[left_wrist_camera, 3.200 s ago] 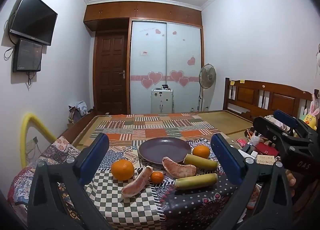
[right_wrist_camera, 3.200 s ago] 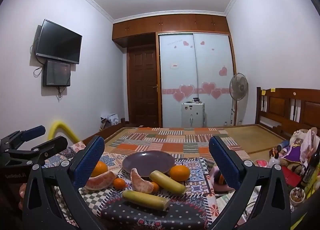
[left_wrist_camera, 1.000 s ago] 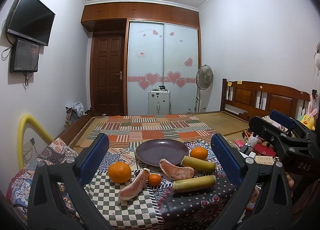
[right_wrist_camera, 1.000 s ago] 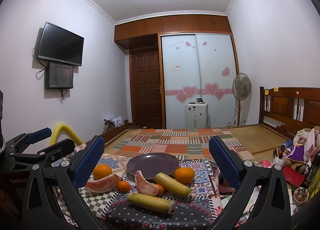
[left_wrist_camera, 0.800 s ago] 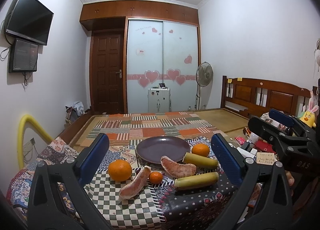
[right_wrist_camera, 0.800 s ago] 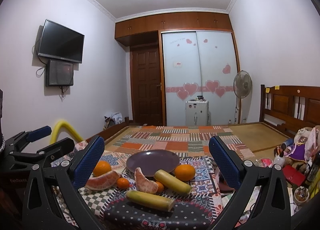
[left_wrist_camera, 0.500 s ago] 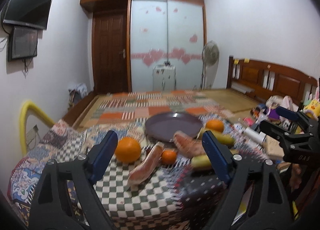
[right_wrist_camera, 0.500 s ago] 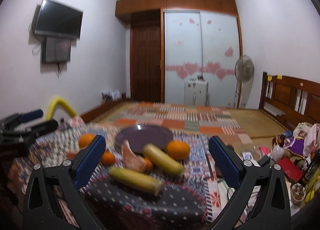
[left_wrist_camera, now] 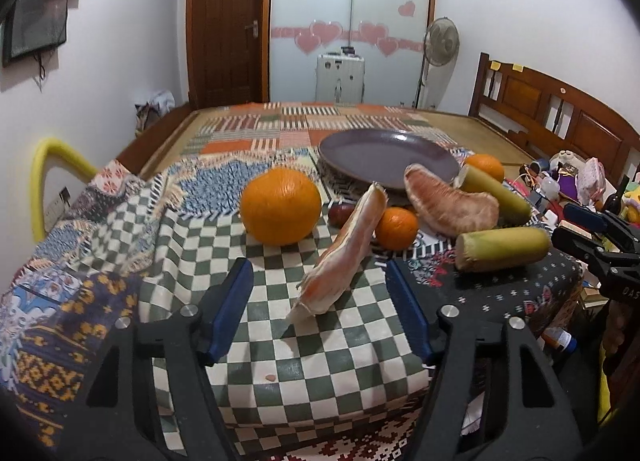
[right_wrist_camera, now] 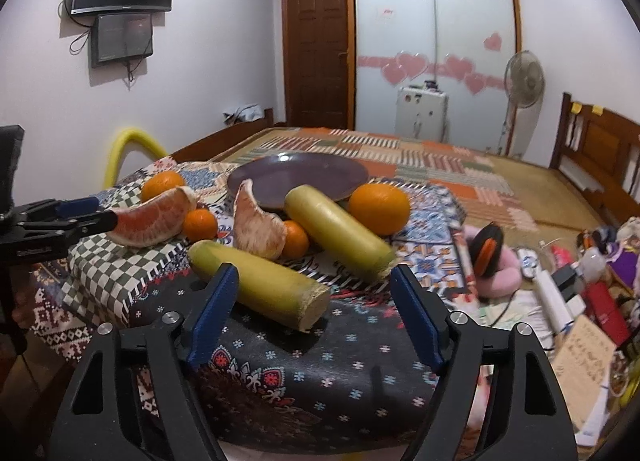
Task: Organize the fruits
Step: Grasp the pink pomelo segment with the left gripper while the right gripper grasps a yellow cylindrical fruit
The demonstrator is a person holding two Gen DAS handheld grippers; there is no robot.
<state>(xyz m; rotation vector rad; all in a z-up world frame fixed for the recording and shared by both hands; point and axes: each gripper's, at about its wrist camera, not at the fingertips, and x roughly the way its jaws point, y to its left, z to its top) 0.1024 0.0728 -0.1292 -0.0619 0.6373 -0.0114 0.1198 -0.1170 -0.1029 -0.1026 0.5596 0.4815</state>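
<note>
Fruit lies scattered on a surface (left_wrist_camera: 120,229) draped in patchwork and checked cloths. In the left wrist view, the left gripper (left_wrist_camera: 318,301) hangs low over the checked cloth, its blue-padded jaws partly apart and just now narrowing. The near tip of a long pink pomelo segment (left_wrist_camera: 344,257) lies between the pads, which do not touch it. Just beyond sit a large orange (left_wrist_camera: 280,205), a small tangerine (left_wrist_camera: 396,228) and a second, thicker pomelo segment (left_wrist_camera: 452,205). A round dark purple plate (left_wrist_camera: 384,153) stands behind them with nothing on it. To the right lie two yellow-green cane-like stalks, one nearer (left_wrist_camera: 502,248), one farther (left_wrist_camera: 496,193), with another orange (left_wrist_camera: 486,167) behind.

In the right wrist view, the right gripper (right_wrist_camera: 314,311) points at the nearer yellow-green stalk (right_wrist_camera: 260,281). Its jaws stand half spread and have just been narrowing; the stalk's cut end sits between them, the left pad close beside it, though contact cannot be told. The farther stalk (right_wrist_camera: 338,233) lies beyond, touching the plate's rim (right_wrist_camera: 300,173). The left gripper's black frame shows at the left edge, by the long pomelo segment (right_wrist_camera: 154,221).
</note>
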